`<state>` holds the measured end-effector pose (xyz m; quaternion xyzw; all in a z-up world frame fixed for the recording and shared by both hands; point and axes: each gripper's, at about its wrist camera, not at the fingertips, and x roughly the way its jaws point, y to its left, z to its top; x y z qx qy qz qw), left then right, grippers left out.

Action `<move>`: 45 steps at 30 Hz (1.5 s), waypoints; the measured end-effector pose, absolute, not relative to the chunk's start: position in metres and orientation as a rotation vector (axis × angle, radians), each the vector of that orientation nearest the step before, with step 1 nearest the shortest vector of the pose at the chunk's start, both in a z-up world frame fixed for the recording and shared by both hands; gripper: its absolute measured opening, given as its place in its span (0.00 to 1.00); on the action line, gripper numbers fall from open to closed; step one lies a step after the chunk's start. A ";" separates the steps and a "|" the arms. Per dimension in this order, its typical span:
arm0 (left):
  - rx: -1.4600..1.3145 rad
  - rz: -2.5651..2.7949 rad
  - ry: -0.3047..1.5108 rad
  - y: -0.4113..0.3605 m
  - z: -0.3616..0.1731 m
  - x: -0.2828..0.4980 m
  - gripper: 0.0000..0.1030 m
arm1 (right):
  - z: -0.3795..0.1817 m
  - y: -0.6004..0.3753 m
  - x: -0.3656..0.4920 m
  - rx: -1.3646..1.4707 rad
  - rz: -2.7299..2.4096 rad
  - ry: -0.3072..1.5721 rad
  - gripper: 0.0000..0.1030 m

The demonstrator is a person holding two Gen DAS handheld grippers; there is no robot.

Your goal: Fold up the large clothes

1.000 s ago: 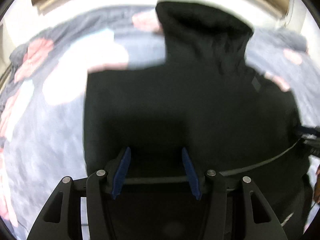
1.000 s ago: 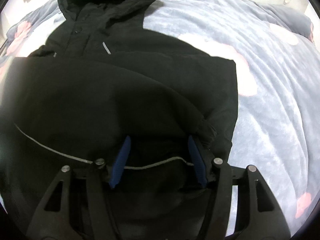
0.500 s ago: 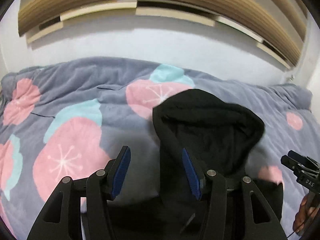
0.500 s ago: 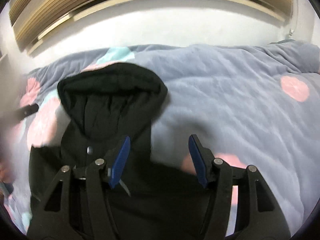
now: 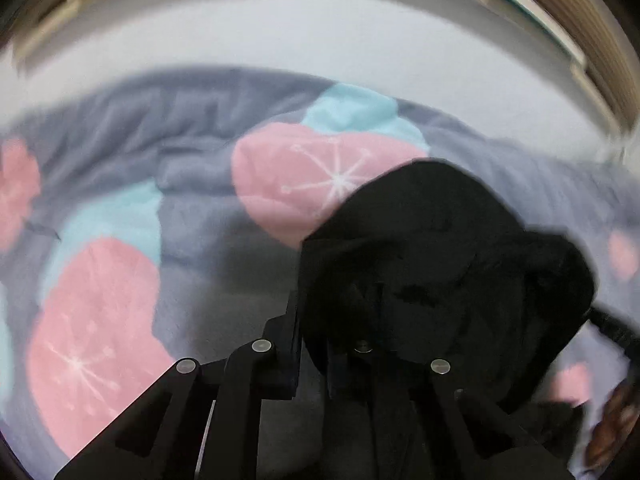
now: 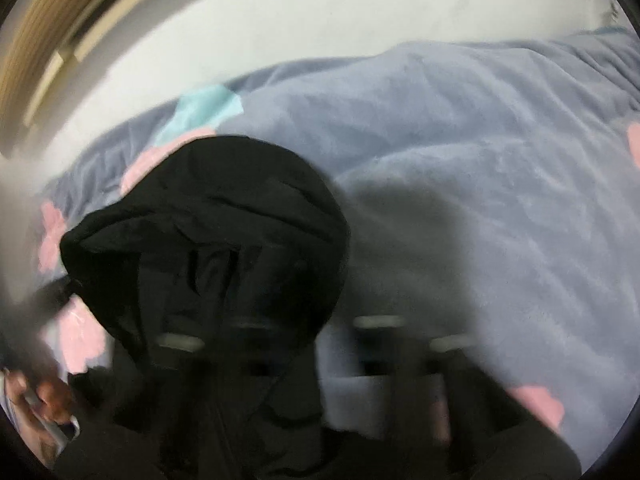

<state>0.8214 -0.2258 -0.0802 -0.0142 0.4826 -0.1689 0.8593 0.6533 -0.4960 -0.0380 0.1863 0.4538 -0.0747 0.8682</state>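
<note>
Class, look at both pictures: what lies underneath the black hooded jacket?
The black hooded jacket lies on a grey-blue blanket with pink and turquoise flowers. The blanket shows all around the hood; whatever lies directly beneath the jacket is covered.

A: Both views are smeared with motion blur, worst in the right wrist view, where the near foreground dissolves into grey streaks.

B: Soft indoor light. The black jacket (image 5: pixel 440 264) shows almost no detail, and the fisheye bends the bed (image 6: pixel 480 160) at the rim.
</note>
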 end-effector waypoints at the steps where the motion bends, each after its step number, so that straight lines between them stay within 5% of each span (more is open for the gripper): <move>1: -0.095 -0.378 0.998 -0.213 -0.076 0.819 0.08 | -0.032 -0.497 0.646 0.394 -0.146 0.921 0.02; 7: -0.321 -0.524 0.951 -0.149 -0.064 0.774 0.07 | -0.008 -0.490 0.587 0.383 -0.083 0.778 0.01; 18: -0.233 -0.410 1.191 -0.164 -0.176 0.806 0.15 | -0.116 -0.471 0.627 0.246 -0.134 1.102 0.03; 26: 0.041 -0.408 0.960 -0.155 -0.114 0.745 0.27 | -0.067 -0.490 0.584 0.310 -0.067 1.017 0.20; 36: -0.044 -0.530 0.772 -0.198 -0.039 0.738 0.33 | 0.000 -0.451 0.616 0.274 -0.021 0.829 0.36; 45: -0.100 -0.486 1.097 -0.216 -0.167 0.787 0.35 | -0.108 -0.422 0.649 0.218 0.042 1.104 0.36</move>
